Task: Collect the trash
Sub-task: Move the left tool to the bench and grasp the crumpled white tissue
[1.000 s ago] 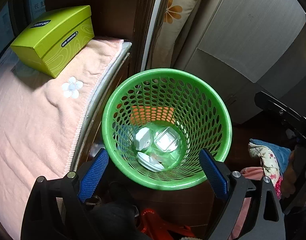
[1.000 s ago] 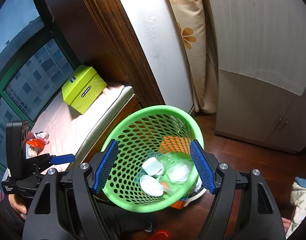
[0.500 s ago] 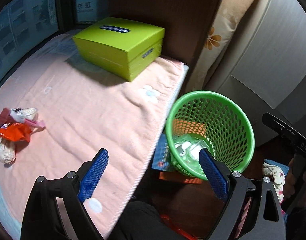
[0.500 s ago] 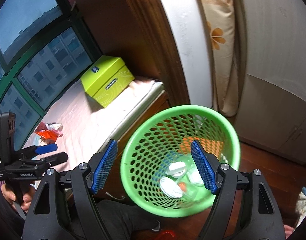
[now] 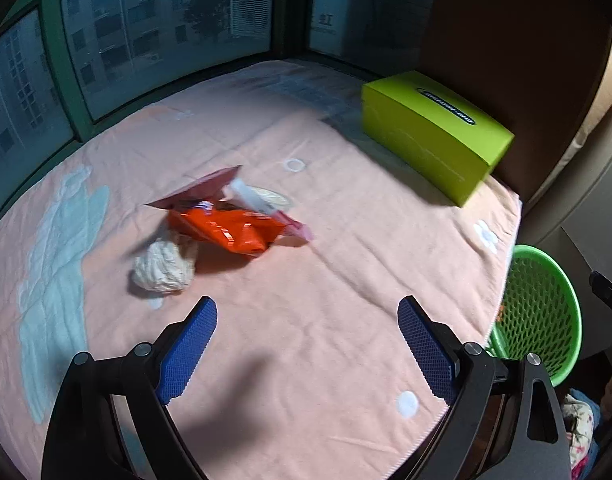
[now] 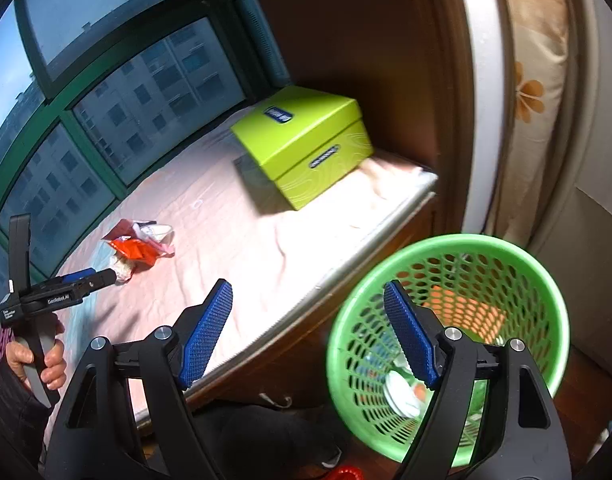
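A pile of trash lies on the pink blanket (image 5: pixel 306 360): an orange wrapper (image 5: pixel 226 230), a pink packet (image 5: pixel 202 190), a clear wrapper (image 5: pixel 262 198) and a crumpled white tissue (image 5: pixel 164 266). My left gripper (image 5: pixel 306 344) is open and empty, just short of the pile. It also shows in the right wrist view (image 6: pixel 88 278). My right gripper (image 6: pixel 306 336) is open and empty, over the window seat's edge beside the green basket (image 6: pixel 506 248). The basket holds white lids and clear cups (image 6: pixel 402 390). The pile shows in the right wrist view (image 6: pixel 140 246).
A lime-green box (image 5: pixel 434 136) stands at the blanket's far right; it also shows in the right wrist view (image 6: pixel 306 140). Windows (image 5: pixel 146 40) curve around the back. A cabinet (image 6: pixel 598 240) and a flowered curtain (image 6: pixel 534 80) stand right of the basket (image 5: pixel 538 312).
My left gripper has swung left from over the basket to the trash pile on the blanket. My right gripper has shifted left, so the basket now sits to its right.
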`<act>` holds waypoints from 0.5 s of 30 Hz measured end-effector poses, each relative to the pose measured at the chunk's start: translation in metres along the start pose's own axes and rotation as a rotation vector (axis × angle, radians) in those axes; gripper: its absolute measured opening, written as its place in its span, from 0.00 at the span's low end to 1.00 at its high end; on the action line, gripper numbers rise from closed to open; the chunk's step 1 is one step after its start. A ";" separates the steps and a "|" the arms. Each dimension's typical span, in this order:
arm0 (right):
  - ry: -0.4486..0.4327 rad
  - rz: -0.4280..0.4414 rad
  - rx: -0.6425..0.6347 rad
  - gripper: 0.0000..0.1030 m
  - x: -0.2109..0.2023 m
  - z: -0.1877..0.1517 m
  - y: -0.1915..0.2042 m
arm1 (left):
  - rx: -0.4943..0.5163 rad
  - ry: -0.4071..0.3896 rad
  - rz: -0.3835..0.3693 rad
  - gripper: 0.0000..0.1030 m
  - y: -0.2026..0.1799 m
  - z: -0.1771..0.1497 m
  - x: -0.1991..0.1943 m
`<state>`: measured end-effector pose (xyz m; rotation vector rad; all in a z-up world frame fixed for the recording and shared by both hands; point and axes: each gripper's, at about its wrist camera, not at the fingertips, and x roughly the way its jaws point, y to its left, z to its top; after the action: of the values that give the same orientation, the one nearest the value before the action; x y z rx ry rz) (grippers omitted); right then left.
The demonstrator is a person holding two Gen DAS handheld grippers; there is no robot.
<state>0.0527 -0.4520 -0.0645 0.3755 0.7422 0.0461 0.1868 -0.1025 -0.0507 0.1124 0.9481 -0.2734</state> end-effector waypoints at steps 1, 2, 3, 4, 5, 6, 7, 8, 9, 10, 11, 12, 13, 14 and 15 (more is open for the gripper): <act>0.005 0.009 -0.006 0.76 0.004 0.001 0.005 | -0.012 -0.005 0.021 0.86 0.010 0.000 0.001; 0.008 0.017 -0.013 0.76 0.006 0.002 0.010 | -0.027 -0.007 0.043 0.86 0.020 0.001 0.003; 0.012 0.024 -0.023 0.76 0.010 0.004 0.016 | -0.044 -0.006 0.065 0.86 0.031 0.002 0.006; 0.014 0.030 -0.034 0.76 0.013 0.006 0.023 | -0.061 -0.003 0.083 0.86 0.042 0.003 0.010; 0.016 0.035 -0.043 0.76 0.015 0.007 0.028 | -0.078 0.000 0.096 0.86 0.050 0.004 0.014; 0.019 0.042 -0.052 0.76 0.019 0.009 0.034 | -0.090 0.006 0.107 0.86 0.059 0.005 0.019; 0.023 0.049 -0.059 0.76 0.022 0.011 0.039 | -0.101 0.012 0.127 0.86 0.068 0.006 0.024; 0.026 0.055 -0.065 0.76 0.025 0.013 0.043 | -0.112 0.016 0.139 0.86 0.075 0.006 0.028; 0.029 0.060 -0.074 0.76 0.028 0.015 0.049 | -0.123 0.023 0.136 0.86 0.081 0.007 0.033; 0.032 0.065 -0.083 0.76 0.031 0.016 0.054 | -0.135 0.029 0.138 0.86 0.087 0.009 0.038; 0.035 0.070 -0.091 0.76 0.033 0.017 0.058 | -0.146 0.035 0.142 0.86 0.091 0.010 0.043; 0.039 0.075 -0.098 0.76 0.036 0.018 0.063 | -0.155 0.040 0.134 0.85 0.095 0.011 0.048; 0.043 0.078 -0.105 0.76 0.039 0.020 0.067 | -0.161 0.044 0.127 0.85 0.098 0.013 0.052; 0.047 0.080 -0.112 0.76 0.042 0.020 0.070 | -0.163 0.046 0.127 0.84 0.099 0.014 0.056; 0.050 0.084 -0.118 0.76 0.045 0.022 0.074 | -0.160 0.049 0.123 0.83 0.101 0.016 0.060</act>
<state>0.1069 -0.3818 -0.0529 0.2932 0.7694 0.1786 0.2606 -0.0202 -0.0932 0.0304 1.0044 -0.0808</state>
